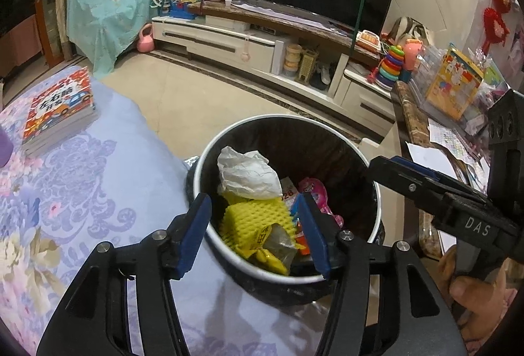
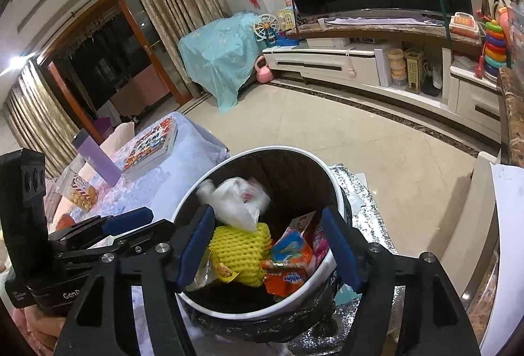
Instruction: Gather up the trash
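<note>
Both grippers hang over the trash bin. The left gripper has its jaws apart, holding nothing. The right gripper has its jaws apart too, and a blurry white bag is just past them. In the bin lie a crumpled tissue, yellow foam net, and snack packs. The bin's bottom is hidden. Farther off, books lie on the counter.

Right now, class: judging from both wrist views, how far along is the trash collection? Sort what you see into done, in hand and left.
Done: the bin already holds a yellow foam net, an orange wrapper and white crumpled paper.
In hand: nothing; the left gripper and right gripper stand open above the bin, and a blurred white bag appears to be dropping in.
Left: a snack bag remains on the table; whether it counts as trash is unclear.
</note>
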`<state>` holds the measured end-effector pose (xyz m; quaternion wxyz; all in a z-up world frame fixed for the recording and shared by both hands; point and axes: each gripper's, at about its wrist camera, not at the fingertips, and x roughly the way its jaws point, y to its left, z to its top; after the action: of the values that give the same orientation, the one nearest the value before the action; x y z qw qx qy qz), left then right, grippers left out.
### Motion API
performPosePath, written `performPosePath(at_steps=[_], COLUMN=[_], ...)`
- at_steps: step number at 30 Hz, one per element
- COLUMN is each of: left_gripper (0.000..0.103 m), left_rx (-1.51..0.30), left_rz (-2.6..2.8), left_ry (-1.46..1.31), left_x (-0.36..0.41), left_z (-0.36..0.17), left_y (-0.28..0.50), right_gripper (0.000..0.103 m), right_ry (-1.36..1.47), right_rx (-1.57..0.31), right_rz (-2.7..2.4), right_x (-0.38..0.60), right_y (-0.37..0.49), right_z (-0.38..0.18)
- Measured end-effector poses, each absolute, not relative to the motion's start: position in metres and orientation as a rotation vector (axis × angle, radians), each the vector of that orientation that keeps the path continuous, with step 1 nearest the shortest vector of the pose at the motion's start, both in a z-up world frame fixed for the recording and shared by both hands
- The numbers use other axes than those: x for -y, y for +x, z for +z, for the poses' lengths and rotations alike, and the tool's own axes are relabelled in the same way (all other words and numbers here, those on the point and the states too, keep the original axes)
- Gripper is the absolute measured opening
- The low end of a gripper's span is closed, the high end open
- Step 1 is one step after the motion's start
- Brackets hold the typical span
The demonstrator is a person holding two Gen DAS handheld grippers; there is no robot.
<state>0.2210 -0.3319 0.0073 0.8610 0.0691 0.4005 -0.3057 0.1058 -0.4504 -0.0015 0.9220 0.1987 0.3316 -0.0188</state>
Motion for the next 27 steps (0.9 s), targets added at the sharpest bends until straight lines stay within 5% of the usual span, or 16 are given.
performPosePath(at_steps=[12,27], left_gripper=[0.071,0.083], left_rx=[-0.774,-0.655], left_rz=[-0.605,-0.502], left_ry=[0.014,-0.083], left_x=[0.268,0.176], left_z=[0.019,-0.001], left_y=[0.175,0.094], right_gripper=[0.101,0.103], right_ry=[0.458,0.343], right_rx=[-0.614,-0.501], right_rz=[-0.026,-0.133], right_x=[0.429,0.363], right_y=[0.066,-0.003], right_z=[0.018,0.015])
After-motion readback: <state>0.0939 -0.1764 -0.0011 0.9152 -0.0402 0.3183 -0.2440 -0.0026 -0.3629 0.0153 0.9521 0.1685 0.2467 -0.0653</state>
